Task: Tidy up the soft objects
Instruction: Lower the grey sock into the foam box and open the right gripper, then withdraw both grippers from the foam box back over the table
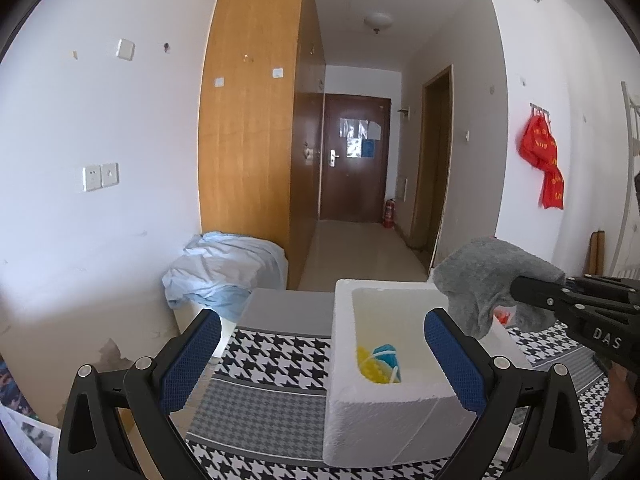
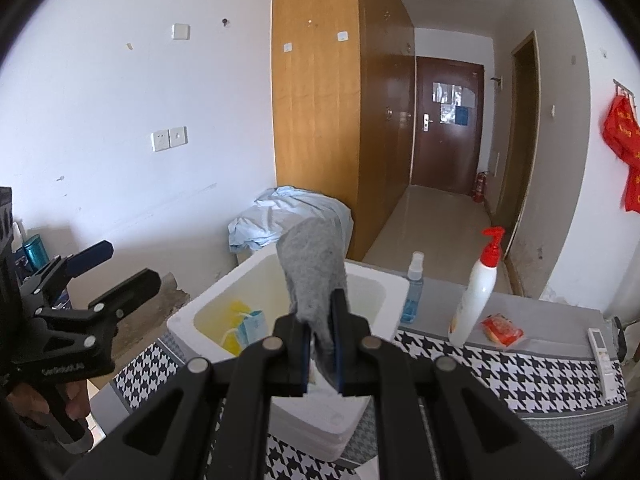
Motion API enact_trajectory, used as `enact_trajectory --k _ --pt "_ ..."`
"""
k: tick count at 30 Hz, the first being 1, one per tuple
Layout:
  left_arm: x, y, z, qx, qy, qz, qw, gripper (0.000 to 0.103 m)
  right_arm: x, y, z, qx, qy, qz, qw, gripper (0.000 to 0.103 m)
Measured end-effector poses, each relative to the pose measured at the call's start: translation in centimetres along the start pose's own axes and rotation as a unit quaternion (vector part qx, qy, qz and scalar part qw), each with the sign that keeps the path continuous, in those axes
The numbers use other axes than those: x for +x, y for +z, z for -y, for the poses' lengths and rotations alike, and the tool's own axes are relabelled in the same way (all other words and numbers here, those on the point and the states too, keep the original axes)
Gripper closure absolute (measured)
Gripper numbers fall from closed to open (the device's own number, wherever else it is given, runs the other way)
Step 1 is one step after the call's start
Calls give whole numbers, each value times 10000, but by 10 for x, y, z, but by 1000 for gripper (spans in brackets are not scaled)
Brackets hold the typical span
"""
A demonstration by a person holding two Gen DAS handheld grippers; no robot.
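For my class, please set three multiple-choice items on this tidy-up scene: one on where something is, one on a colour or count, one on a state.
1. Where does the pump bottle stand?
A. inside the white foam box
B. on the patterned cloth, right of the box
C. on the floor by the door

2. What colour is the cloth in the right gripper?
A. grey
B. red
C. yellow

3. How does the left gripper stand?
A. shut on the cloth
B. shut on the box
C. open, holding nothing

Answers:
1 B, it stands on the houndstooth cloth beside the spray bottle.
2 A, grey fabric hangs from the shut jaws over the foam box.
3 C, its blue pads are wide apart with nothing pinched.
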State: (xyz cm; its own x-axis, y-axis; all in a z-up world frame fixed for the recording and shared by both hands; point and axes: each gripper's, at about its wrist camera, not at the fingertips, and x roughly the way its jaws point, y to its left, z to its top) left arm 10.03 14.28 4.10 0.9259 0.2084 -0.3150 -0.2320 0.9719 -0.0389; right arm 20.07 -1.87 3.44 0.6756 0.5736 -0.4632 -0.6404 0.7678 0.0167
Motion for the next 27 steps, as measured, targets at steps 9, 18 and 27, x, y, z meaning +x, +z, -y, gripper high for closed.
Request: enact_trajectory --k 9,18,27 --pt "-5 -3 -4 6 -7 -29 10000 1 13 2 -10 -84 62 -89 9999 91" --pt "-10 -6 -13 -81 125 -19 9999 1 27 3 -14 -39 180 -264 9995 91" --pt "-9 -9 -20 -158 172 -37 9997 1 28 1 -17 15 279 -260 9993 42"
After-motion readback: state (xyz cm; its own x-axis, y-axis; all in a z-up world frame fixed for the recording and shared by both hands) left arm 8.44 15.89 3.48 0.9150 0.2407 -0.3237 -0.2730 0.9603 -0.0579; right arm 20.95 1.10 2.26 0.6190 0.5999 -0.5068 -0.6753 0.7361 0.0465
